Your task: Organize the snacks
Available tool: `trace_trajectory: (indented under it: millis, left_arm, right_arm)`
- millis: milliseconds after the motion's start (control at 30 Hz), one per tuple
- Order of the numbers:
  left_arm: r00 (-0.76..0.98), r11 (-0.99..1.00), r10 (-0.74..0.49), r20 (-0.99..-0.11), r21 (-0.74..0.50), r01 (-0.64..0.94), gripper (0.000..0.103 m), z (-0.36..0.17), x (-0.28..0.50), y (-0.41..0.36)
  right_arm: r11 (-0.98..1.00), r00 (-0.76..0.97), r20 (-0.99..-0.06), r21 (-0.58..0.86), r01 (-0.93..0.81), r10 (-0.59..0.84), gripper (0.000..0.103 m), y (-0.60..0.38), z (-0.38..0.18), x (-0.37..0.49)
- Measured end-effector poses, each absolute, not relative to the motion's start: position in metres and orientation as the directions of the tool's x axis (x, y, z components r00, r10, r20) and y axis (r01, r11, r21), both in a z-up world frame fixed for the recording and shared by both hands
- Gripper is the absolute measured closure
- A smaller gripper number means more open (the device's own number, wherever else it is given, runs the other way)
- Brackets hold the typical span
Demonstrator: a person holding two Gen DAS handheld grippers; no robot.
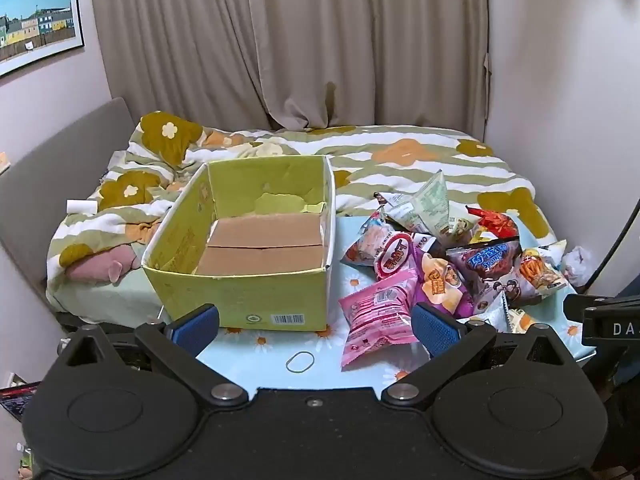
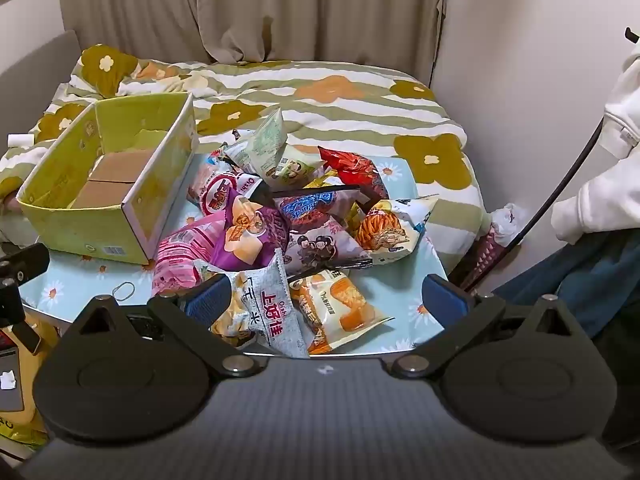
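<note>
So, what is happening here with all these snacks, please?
A person holds a gripper in each hand and is about to sort snacks. The left hand-held gripper and the right hand-held gripper are both open and hold nothing. The yellow-green cardboard box on the table has no snacks in it yet. The pile of snack packets lies beside it, untouched. A rubber band lies near the box.
</note>
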State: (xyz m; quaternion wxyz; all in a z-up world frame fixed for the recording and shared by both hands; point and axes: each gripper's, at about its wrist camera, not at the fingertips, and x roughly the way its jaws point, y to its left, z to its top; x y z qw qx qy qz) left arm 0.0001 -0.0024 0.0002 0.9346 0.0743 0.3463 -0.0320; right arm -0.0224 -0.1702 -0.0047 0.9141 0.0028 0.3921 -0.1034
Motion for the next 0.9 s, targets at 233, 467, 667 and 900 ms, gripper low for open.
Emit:
trace_trajectory:
  millis: [233, 467, 667, 900]
  left_arm:
    - [0.774, 0.99, -0.017, -0.633, 0.097, 0.101, 0.0, 0.005, 0.0, -0.005]
    - [0.779, 0.99, -0.019, -0.626, 0.095, 0.1, 0.0, 0.004, -0.003, 0.001]
    - [0.778, 0.989, -0.021, -0.628, 0.1, 0.108, 0.0, 0.003, -0.002, -0.001]
    - [0.775, 0.989, -0.031, -0.632, 0.091, 0.113, 0.0, 0.003, -0.002, -0.001]
  right_arm:
    - [0.978, 0.682, -0.706, -0.077, 0.192, -0.19, 0.0, -0.173, -0.003, -0.023]
    - [0.977, 0.684, -0.703, -0.081, 0.197, -0.196, 0.0, -0.172, -0.003, -0.024]
    - [0.977, 0.682, -0.705, -0.077, 0.198, -0.194, 0.0, -0.174, -0.002, -0.025]
    - [0.977, 0.683, -0.703, -0.082, 0.197, -0.197, 0.0, -0.173, -0.002, -0.025]
